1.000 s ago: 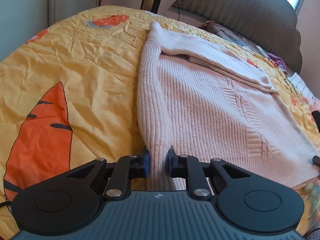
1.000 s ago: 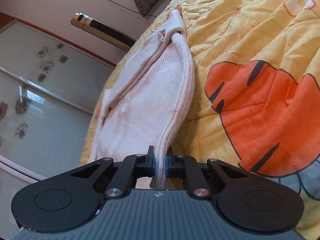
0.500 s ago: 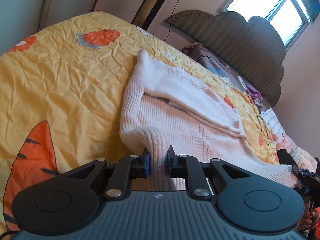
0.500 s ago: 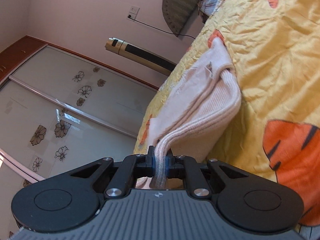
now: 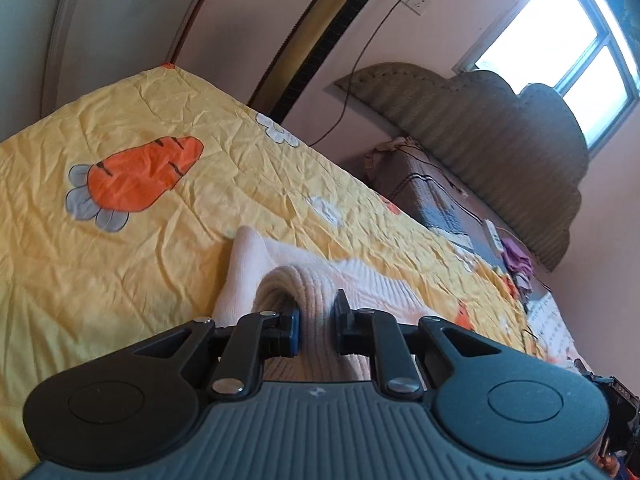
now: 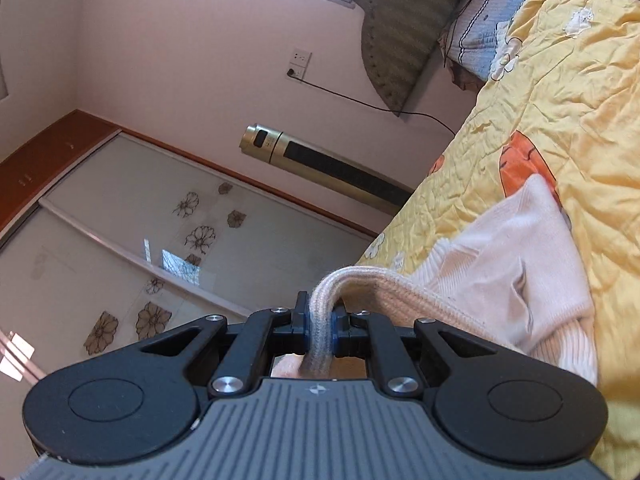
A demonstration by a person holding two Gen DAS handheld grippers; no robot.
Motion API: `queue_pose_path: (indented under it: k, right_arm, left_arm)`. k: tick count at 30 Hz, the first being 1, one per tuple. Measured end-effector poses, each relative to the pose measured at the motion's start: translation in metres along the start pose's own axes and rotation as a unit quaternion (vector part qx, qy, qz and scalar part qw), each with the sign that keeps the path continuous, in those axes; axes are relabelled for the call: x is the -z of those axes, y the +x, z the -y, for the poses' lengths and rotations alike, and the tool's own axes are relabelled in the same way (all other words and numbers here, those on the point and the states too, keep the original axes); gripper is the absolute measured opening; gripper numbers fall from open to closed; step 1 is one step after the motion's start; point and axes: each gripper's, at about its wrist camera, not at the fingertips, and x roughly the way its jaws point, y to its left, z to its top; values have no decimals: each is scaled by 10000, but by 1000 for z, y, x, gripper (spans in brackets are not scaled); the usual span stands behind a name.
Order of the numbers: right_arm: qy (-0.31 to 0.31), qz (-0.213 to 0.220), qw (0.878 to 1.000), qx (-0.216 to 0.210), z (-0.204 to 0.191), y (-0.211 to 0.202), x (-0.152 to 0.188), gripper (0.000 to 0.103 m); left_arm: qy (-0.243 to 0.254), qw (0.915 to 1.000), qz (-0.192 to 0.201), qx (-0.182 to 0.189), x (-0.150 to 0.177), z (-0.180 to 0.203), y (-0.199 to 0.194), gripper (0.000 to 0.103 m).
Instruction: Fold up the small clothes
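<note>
Both claws have risen since the earlier frames, lifting the gripped edge of the sweater off the bed and tilting each view up toward the walls.

Left claw (image 5: 316, 322): jaws partly closed on a thick ribbed roll of the pink sweater (image 5: 304, 292), which fills the gap between the fingers. Ahead of this claw, the rest of the garment lies on the yellow quilt (image 5: 120, 248). An orange carrot print (image 5: 140, 180) sits further ahead and to the left. Beyond the quilt, a gold tower fan (image 5: 320, 36) stands against the wall, with a padded headboard (image 5: 500, 136) to its right, under a window (image 5: 568, 28).

Right claw (image 6: 320, 326): jaws clamped tight on a ribbed hem of the sweater (image 6: 500, 256). The fabric arches up and out of the fingers, then runs right to the bulk of the garment, which rests bunched on the quilt (image 6: 580, 100) just to the right of the claw. Ahead of this claw stands the tower fan (image 6: 320, 164); to its left is a wardrobe door with flower decals (image 6: 160, 256).
</note>
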Motion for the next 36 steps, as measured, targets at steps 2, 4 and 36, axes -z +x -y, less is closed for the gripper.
queue_pose_path:
  k: [2,4,36]
  right_arm:
    - [73,79,9997,240,19,30,-20,15]
    - [221,88,9983,533,45,62,-37,15]
    - [-2160,-1369,9221,2905,95,168,-40,18]
  left_arm:
    - [45,9995,15,-307,-9,-1,40,15]
    - [-12,9979,-104,-638,-10,-9,83,15]
    - [2835,9465,-187,-1530,11,50,159,14]
